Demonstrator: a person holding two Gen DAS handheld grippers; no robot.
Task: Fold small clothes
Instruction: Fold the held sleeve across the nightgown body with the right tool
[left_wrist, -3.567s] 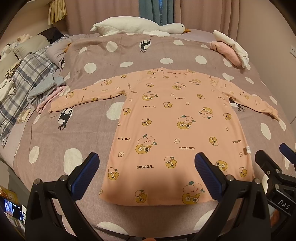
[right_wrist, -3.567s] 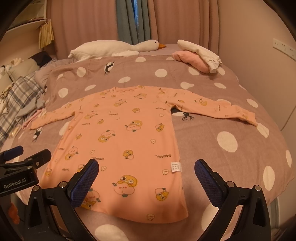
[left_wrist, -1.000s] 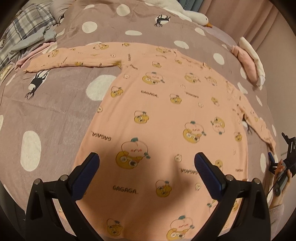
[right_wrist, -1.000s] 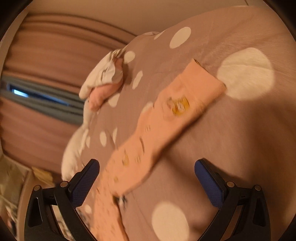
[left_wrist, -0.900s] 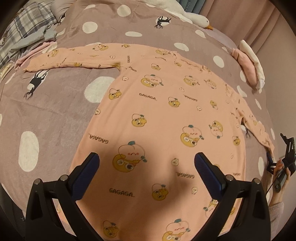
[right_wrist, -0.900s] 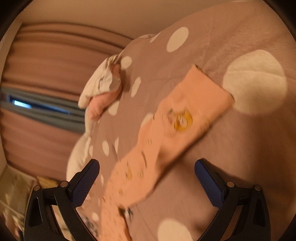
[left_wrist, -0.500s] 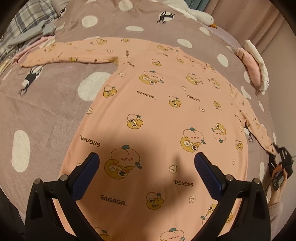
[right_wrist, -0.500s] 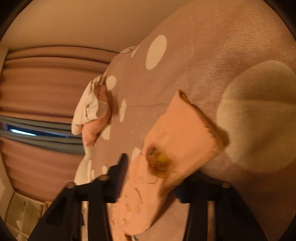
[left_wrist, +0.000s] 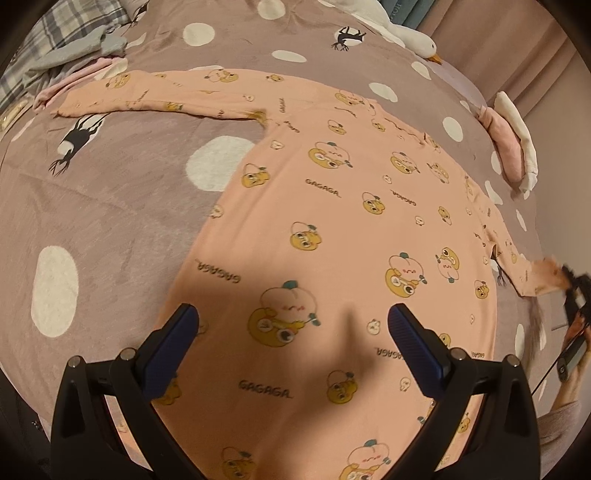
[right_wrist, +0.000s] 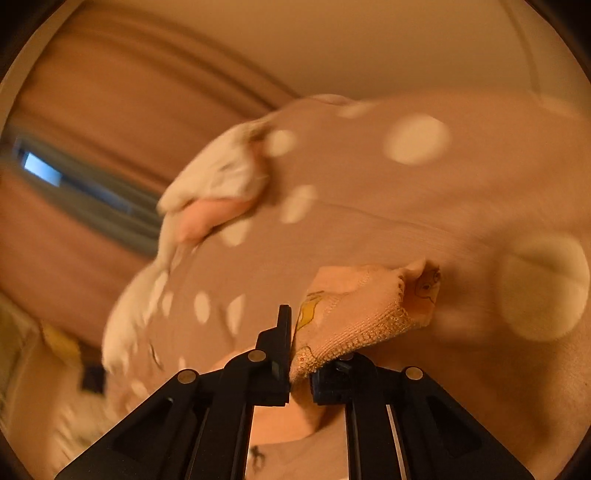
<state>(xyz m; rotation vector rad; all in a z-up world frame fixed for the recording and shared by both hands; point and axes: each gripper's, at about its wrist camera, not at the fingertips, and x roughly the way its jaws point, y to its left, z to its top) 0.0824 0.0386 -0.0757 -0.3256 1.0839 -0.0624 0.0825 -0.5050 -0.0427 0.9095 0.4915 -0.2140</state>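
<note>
A peach long-sleeved child's top (left_wrist: 332, 229) with cartoon prints lies flat on the polka-dot bedspread (left_wrist: 110, 206). My left gripper (left_wrist: 291, 343) is open and hovers above the top's lower body. The left sleeve (left_wrist: 155, 96) stretches out to the far left. My right gripper (right_wrist: 299, 354) is shut on the cuff of the right sleeve (right_wrist: 362, 314) and lifts it off the bed. In the left wrist view that gripper (left_wrist: 570, 288) shows at the right edge, holding the sleeve end (left_wrist: 543, 273).
A white goose plush (left_wrist: 399, 29) lies at the head of the bed. Folded pink and white clothes (left_wrist: 513, 144) sit at the far right, also in the right wrist view (right_wrist: 218, 188). Plaid and grey garments (left_wrist: 62, 48) lie at the far left. Curtains (right_wrist: 92, 129) hang behind.
My right gripper has closed on the right sleeve cuff and raised it off the bedspread. My left gripper has drifted a little over the top's body, still open.
</note>
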